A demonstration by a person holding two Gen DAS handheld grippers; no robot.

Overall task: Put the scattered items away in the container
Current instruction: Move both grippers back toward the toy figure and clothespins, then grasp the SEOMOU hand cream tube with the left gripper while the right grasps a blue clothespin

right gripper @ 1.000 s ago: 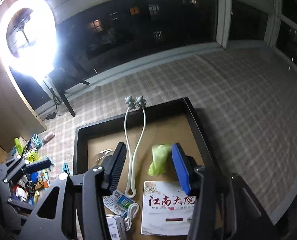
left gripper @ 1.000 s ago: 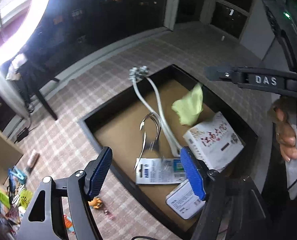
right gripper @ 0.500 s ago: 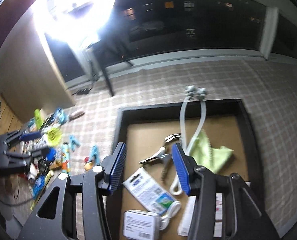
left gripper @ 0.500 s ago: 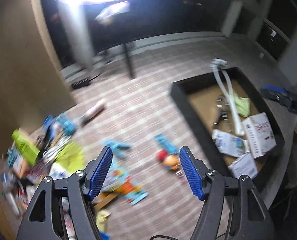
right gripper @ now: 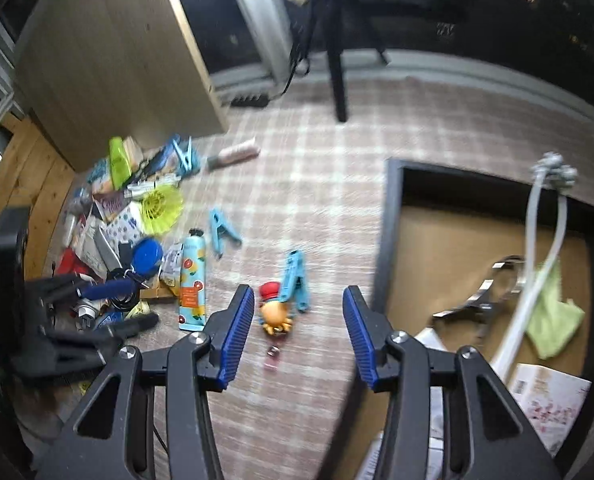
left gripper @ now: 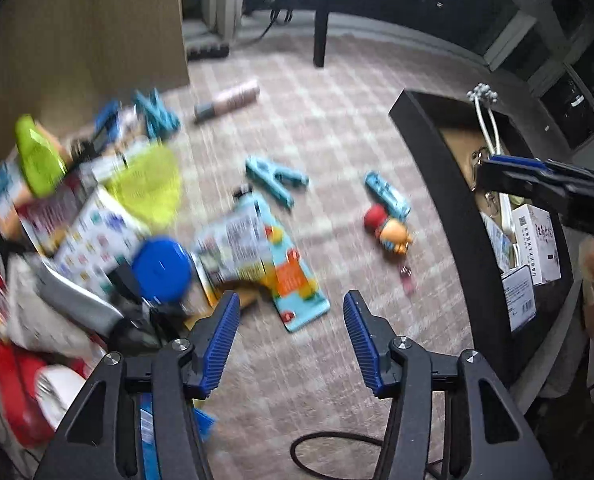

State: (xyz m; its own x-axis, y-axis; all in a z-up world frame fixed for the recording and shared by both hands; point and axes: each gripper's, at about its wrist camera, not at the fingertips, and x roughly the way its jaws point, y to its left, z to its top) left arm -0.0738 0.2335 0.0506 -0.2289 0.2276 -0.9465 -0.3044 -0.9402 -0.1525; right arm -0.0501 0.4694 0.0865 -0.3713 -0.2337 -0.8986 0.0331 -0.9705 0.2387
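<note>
Both grippers hang empty over the checked floor covering beside the black container; the left gripper has just been narrowing its fingers with nothing between them, and the right gripper holds its fingers spread on nothing, probably to fetch the next loose piece. The container, already carrying a white cable, metal clamp, green cloth and white box, lies at the right, while the heap of clutter sits well apart on its far left. Between heap and container lie a small toy figure, a blue clip touching it, and a printed tube, the toy nearest the right gripper and so the likely next pick.
</note>
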